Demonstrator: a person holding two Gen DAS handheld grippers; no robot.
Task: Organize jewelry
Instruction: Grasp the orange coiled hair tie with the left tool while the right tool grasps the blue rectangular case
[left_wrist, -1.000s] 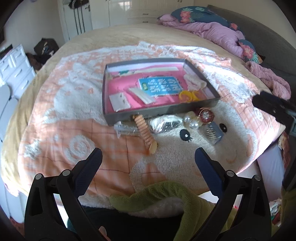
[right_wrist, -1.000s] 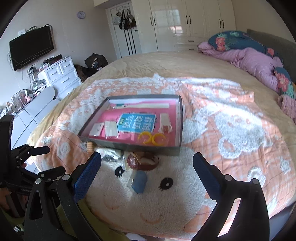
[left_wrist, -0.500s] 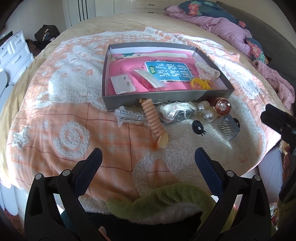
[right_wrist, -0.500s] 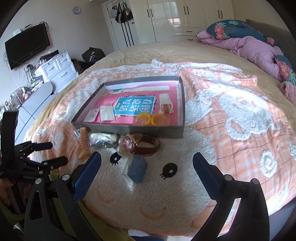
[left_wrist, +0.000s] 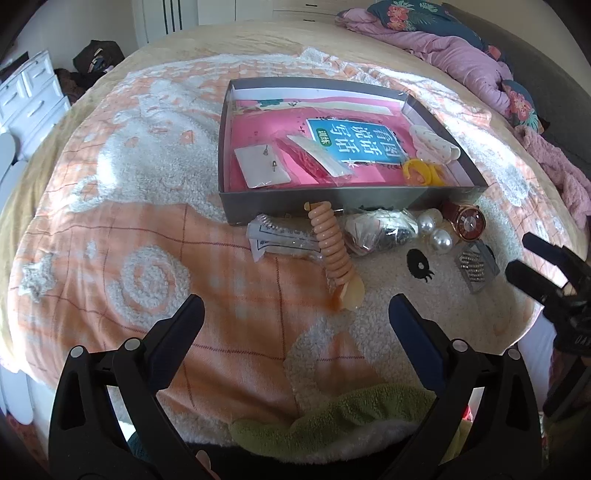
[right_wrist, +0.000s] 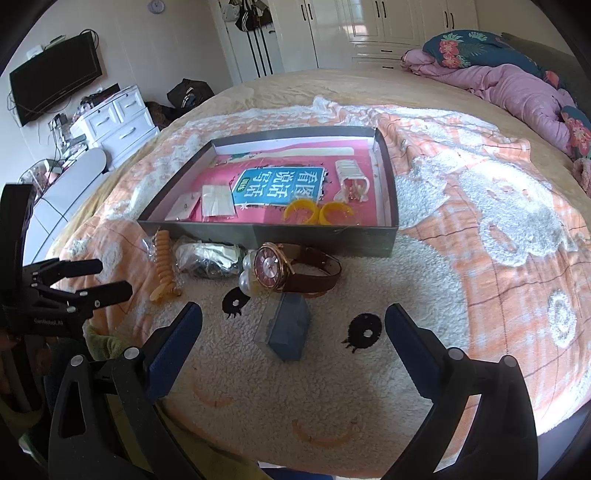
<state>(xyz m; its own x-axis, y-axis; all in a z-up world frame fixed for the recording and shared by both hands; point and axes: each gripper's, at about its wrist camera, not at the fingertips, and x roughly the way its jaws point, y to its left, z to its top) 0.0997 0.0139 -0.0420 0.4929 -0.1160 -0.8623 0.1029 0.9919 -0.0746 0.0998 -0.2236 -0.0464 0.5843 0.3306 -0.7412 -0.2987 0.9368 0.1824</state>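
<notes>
A grey box with a pink floor lies on the blanket and holds an earring card, yellow bangles and a white piece. In front of it lie a peach spiral hair clip, a plastic packet, a dark bundle in a bag, two pearls, a brown-strap watch and a grey-blue card. My left gripper is open and empty, just short of the clip. My right gripper is open and empty around the grey-blue card's near end.
The bed's front edge runs just under both grippers. A pink duvet lies at the far right, white drawers and a TV stand to the left. A green fleece sleeve lies below the left gripper.
Both grippers have moved forward and lower toward the loose jewelry in front of the box. Both stay open and empty.
</notes>
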